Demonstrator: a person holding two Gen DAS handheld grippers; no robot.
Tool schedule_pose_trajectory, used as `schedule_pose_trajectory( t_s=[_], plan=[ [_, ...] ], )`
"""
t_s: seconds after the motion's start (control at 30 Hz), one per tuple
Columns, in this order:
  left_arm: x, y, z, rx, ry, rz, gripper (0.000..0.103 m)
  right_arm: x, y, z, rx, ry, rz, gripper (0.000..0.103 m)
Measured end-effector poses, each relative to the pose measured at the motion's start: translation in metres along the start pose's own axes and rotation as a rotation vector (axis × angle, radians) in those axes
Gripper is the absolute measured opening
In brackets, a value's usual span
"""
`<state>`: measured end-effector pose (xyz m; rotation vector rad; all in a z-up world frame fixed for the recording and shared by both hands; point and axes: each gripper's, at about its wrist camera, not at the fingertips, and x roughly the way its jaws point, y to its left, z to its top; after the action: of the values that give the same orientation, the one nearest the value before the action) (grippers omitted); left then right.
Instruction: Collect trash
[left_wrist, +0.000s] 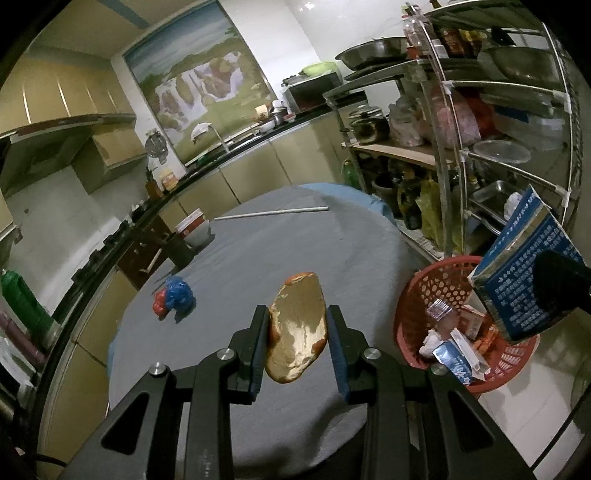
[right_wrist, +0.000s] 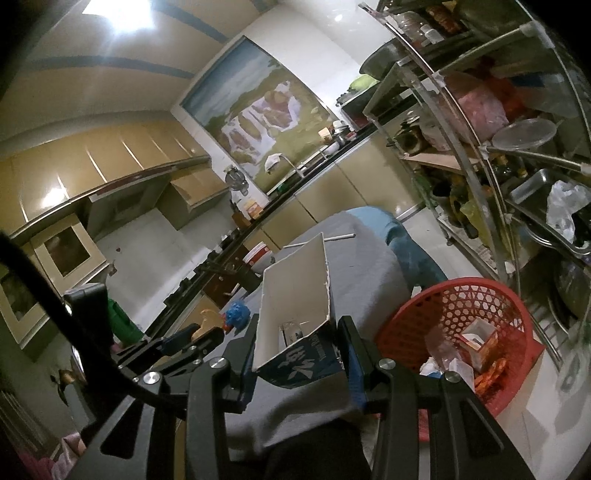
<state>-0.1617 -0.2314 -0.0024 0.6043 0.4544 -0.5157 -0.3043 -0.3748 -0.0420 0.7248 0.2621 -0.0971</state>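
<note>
My left gripper (left_wrist: 297, 334) is shut on a tan, crusty piece of bread (left_wrist: 297, 328), held above the grey-covered table (left_wrist: 258, 251). My right gripper (right_wrist: 300, 341) is shut on an opened blue and white carton (right_wrist: 295, 306), white inside; the same carton (left_wrist: 524, 269) hangs over the red basket (left_wrist: 413, 291) in the left wrist view. The red perforated basket (right_wrist: 454, 295) holds several boxes and wrappers and sits at the table's right edge. A crumpled blue and red wrapper (left_wrist: 173, 297) lies on the table left of the bread. The left gripper (right_wrist: 199, 332) shows at the left of the right wrist view.
A red and white paper cup (left_wrist: 194, 230) and a thin white rod (left_wrist: 273, 213) lie at the table's far side. A metal rack (left_wrist: 498, 129) crowded with pots, bags and trays stands to the right. A kitchen counter (left_wrist: 236, 147) with a sink runs behind.
</note>
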Motion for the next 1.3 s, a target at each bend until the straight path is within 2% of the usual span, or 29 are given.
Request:
schedule_pose_trajectory(
  t_s=[0.87,1.3],
  plan=[
    [0.0,-0.047,0.016,0.08,-0.025,-0.081,0.033,-0.012,-0.032,0.005,0.075,-0.025,-0.028,0.043],
    [0.014,-0.064,0.022,0.069,-0.008,-0.174,0.033,-0.01,-0.058,0.009,0.122,-0.034,-0.095,0.043]
  ],
)
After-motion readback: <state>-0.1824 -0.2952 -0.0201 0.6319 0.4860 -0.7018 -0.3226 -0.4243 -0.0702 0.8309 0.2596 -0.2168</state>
